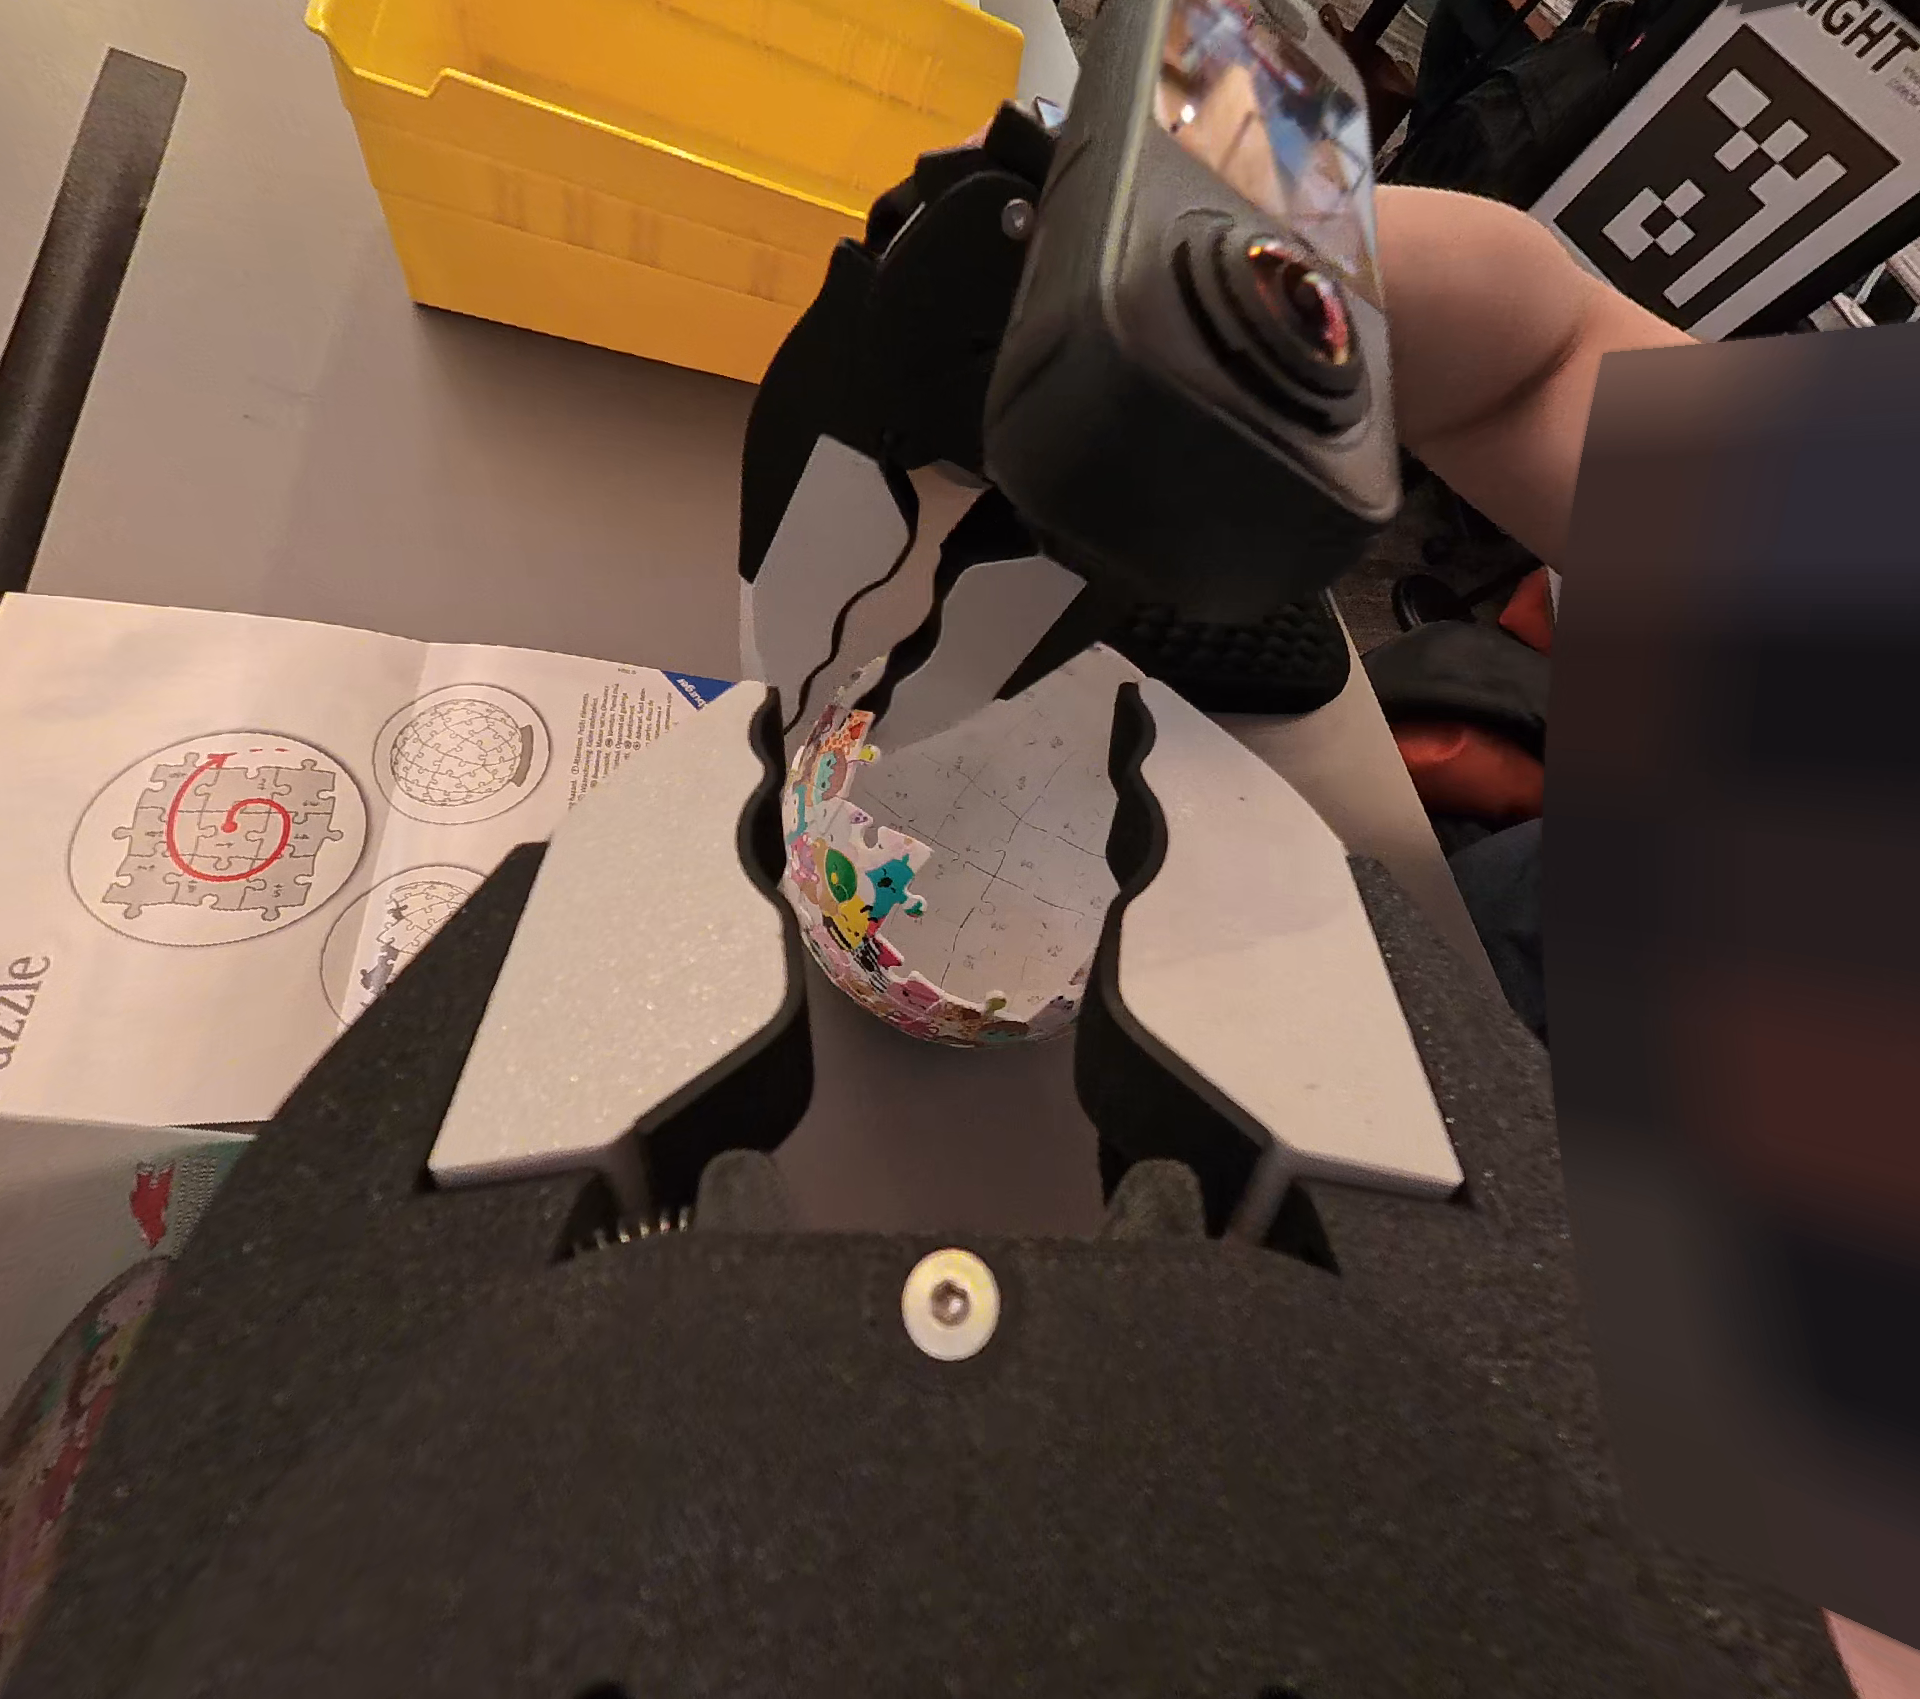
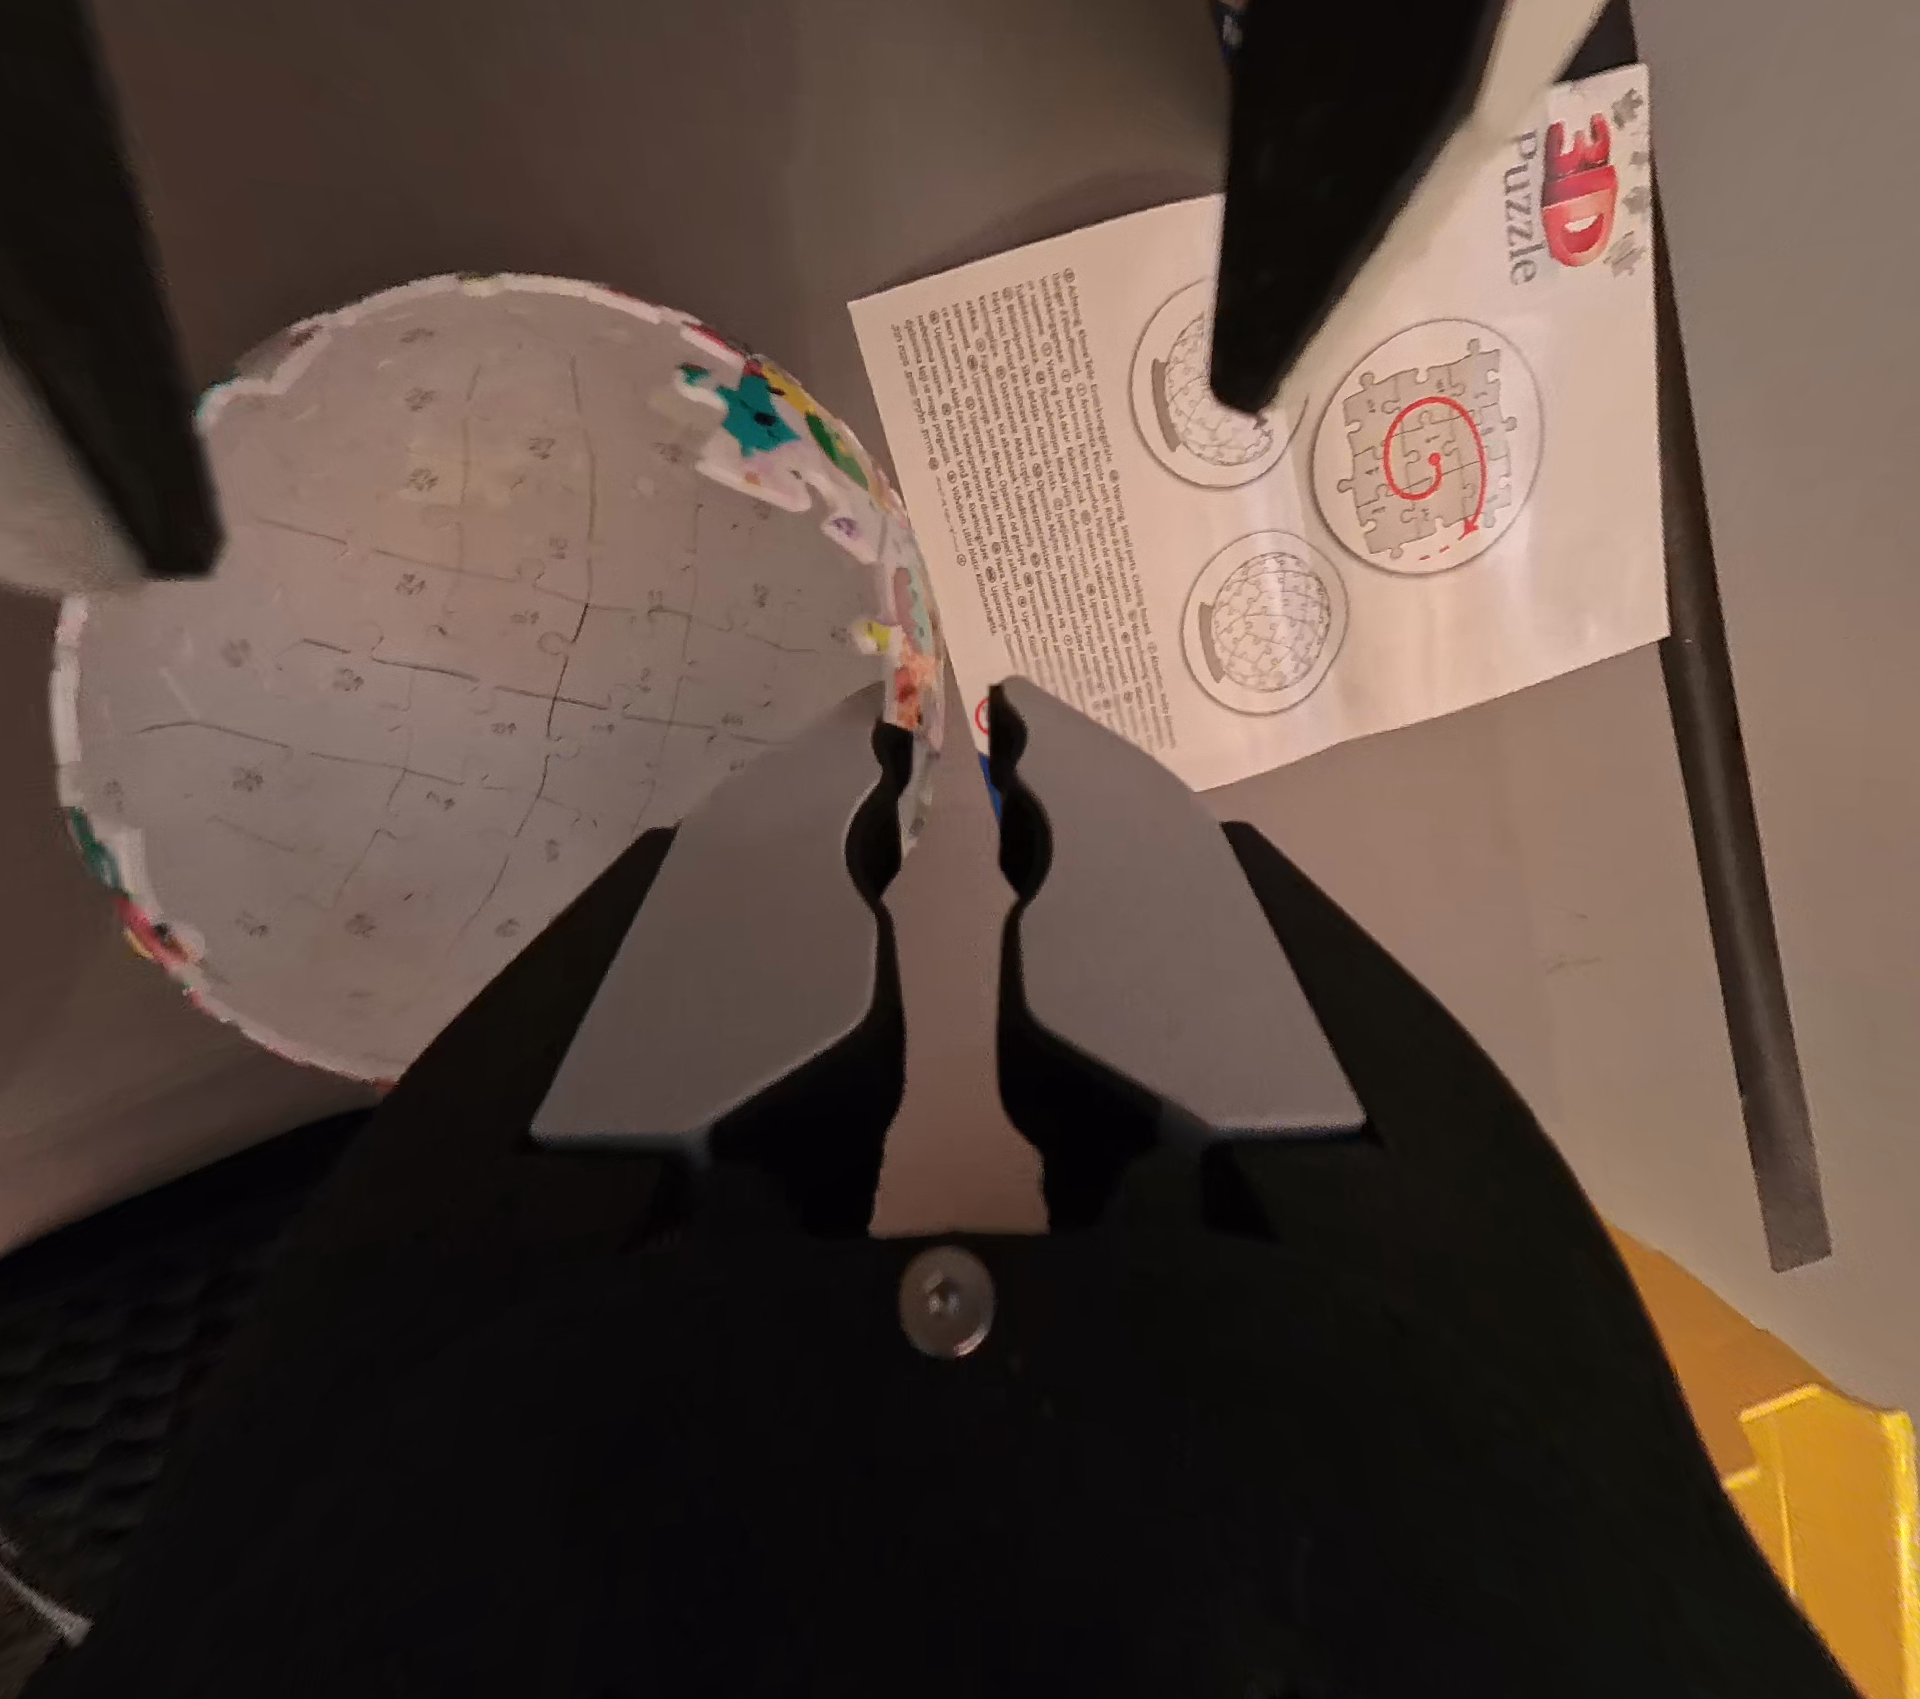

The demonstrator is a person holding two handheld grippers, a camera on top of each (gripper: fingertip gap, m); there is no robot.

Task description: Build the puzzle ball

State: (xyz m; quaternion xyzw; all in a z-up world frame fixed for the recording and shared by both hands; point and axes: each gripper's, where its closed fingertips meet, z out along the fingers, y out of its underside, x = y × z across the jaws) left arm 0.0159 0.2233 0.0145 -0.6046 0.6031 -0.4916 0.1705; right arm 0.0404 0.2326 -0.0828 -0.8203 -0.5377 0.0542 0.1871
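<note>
Grey inner face up, the half-built puzzle ball shell (image 1: 966, 880) sits on the dark table (image 1: 468, 454) beside the instruction sheet (image 2: 1351, 506). Right gripper (image 2: 951, 714) pinches the shell's rim; left gripper (image 1: 940, 766) stands wide apart around it, seemingly not touching. Step looks like steadying the shell; next likely calls for fetching a piece, none visible.

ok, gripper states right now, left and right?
Left gripper: open, straddling the half-built colourful puzzle ball shell, not clamping it.
Right gripper: shut on the shell's rim.
</note>
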